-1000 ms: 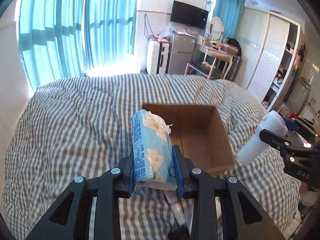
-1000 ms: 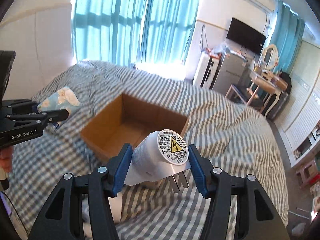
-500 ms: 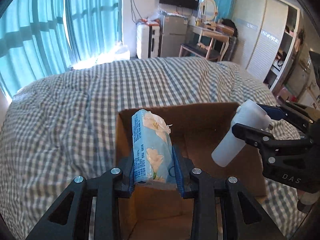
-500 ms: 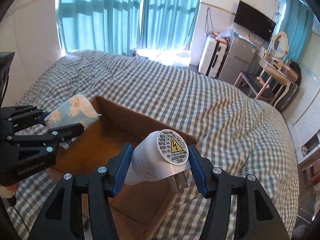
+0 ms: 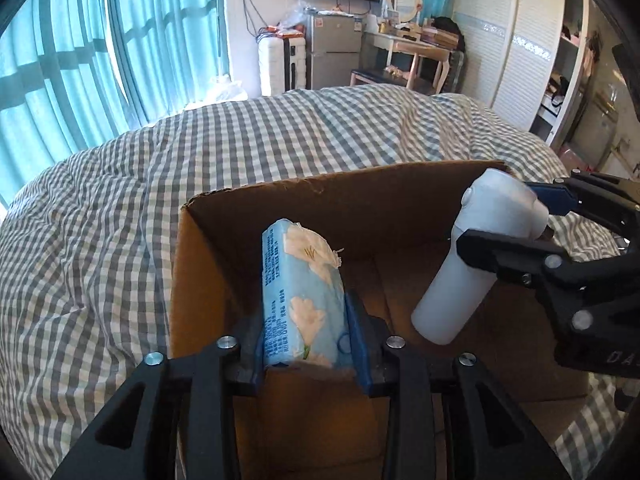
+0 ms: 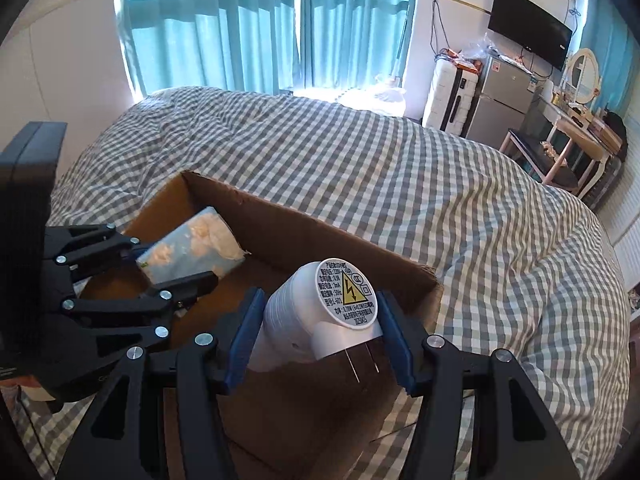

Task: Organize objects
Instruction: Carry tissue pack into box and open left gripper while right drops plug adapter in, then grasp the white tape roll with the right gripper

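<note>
An open brown cardboard box (image 5: 328, 196) (image 6: 304, 224) lies on a grey checked bed. My left gripper (image 5: 306, 336) is shut on a blue flowered tissue pack (image 5: 302, 292) and holds it over the box's left part; the pack also shows in the right wrist view (image 6: 196, 250). My right gripper (image 6: 320, 332) is shut on a white plug-in device (image 6: 320, 316) with two metal prongs and a round warning label, held over the box's right part. The device shows in the left wrist view (image 5: 476, 264) too.
The checked duvet (image 5: 120, 220) surrounds the box on all sides. Blue curtains (image 6: 260, 20) hang behind the bed. A small fridge (image 6: 500, 96), a suitcase, a dressing table (image 5: 412, 48) and a wardrobe (image 5: 520, 60) stand beyond the bed's far side.
Both grippers have moved forward and down over the box, each still holding its object. The box now fills more of both views.
</note>
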